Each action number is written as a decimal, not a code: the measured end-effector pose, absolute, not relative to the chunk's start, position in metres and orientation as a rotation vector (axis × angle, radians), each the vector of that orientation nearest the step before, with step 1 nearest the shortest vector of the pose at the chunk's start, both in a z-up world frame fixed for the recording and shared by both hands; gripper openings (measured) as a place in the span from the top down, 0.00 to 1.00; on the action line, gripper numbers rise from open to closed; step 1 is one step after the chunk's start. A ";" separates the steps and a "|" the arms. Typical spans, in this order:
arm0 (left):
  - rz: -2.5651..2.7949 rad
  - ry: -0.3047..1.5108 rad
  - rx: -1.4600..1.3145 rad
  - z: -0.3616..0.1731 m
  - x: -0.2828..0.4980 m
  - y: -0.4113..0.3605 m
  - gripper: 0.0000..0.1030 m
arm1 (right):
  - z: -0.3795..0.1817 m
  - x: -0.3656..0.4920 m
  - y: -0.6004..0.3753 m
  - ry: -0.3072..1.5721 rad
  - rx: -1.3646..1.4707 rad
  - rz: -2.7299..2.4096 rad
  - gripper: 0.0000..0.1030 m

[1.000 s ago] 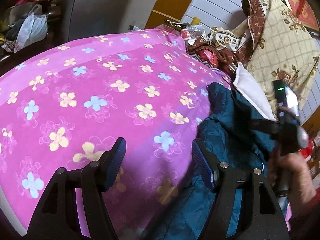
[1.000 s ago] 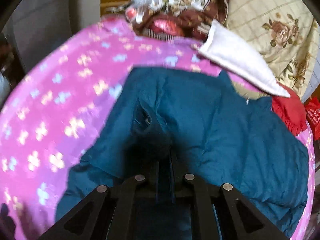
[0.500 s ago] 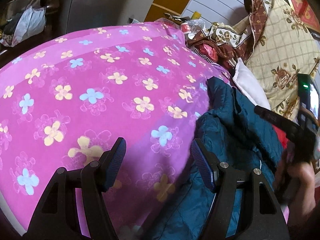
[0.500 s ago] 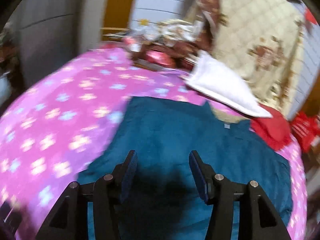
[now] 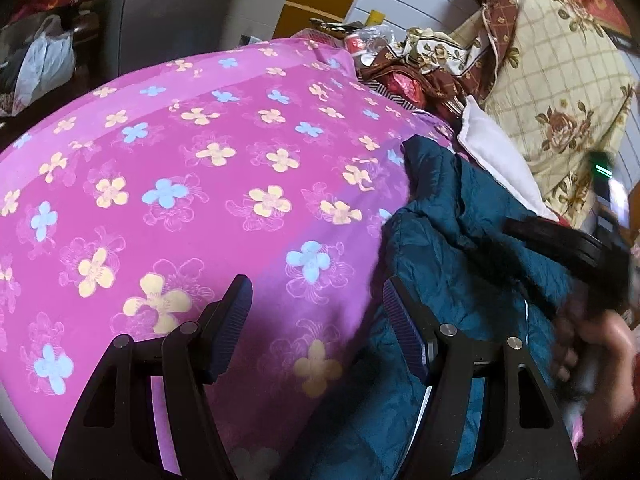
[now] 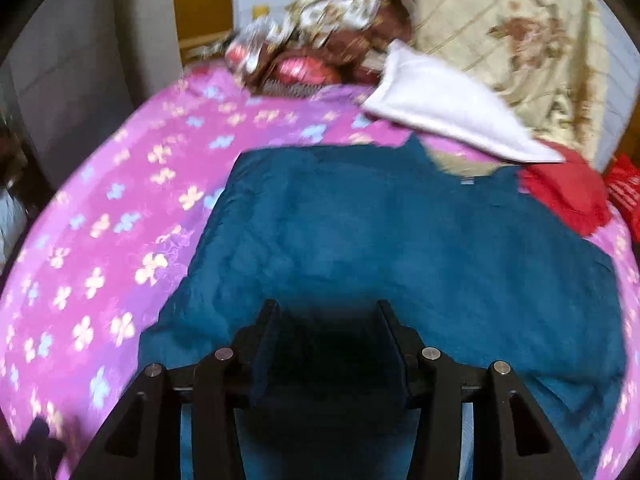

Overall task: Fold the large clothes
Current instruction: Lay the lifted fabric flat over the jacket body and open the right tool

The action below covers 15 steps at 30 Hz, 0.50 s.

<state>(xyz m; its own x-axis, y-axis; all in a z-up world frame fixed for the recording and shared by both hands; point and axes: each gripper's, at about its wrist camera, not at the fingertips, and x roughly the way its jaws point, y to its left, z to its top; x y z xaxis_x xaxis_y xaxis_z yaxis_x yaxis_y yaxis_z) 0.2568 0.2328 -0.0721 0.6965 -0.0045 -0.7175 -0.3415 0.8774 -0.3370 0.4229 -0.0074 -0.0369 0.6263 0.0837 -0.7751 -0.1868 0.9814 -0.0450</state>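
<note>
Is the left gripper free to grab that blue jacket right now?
Probably yes. The left gripper is open and empty over the pink sheet, with the jacket right beside one finger and nothing between them.

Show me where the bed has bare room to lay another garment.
The floral pink sheet lies bare left of the teal jacket, out to the bed's left edge. It is crowded at the head: white pillow, red cloth and patterned bedding.
</note>
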 end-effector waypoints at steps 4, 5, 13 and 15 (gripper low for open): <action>0.205 0.764 -0.439 -0.068 0.246 0.228 0.34 | 0.008 0.334 -0.076 0.767 -0.063 0.102 0.55; 0.214 0.755 -0.432 -0.069 0.240 0.225 0.34 | 0.019 0.313 -0.092 0.739 -0.047 0.092 0.55; 0.237 0.693 -0.375 -0.062 0.197 0.201 0.34 | 0.046 0.141 -0.250 0.653 0.103 -0.048 0.55; 0.235 0.696 -0.388 -0.057 0.180 0.201 0.34 | 0.035 0.117 -0.282 0.674 0.157 -0.084 0.55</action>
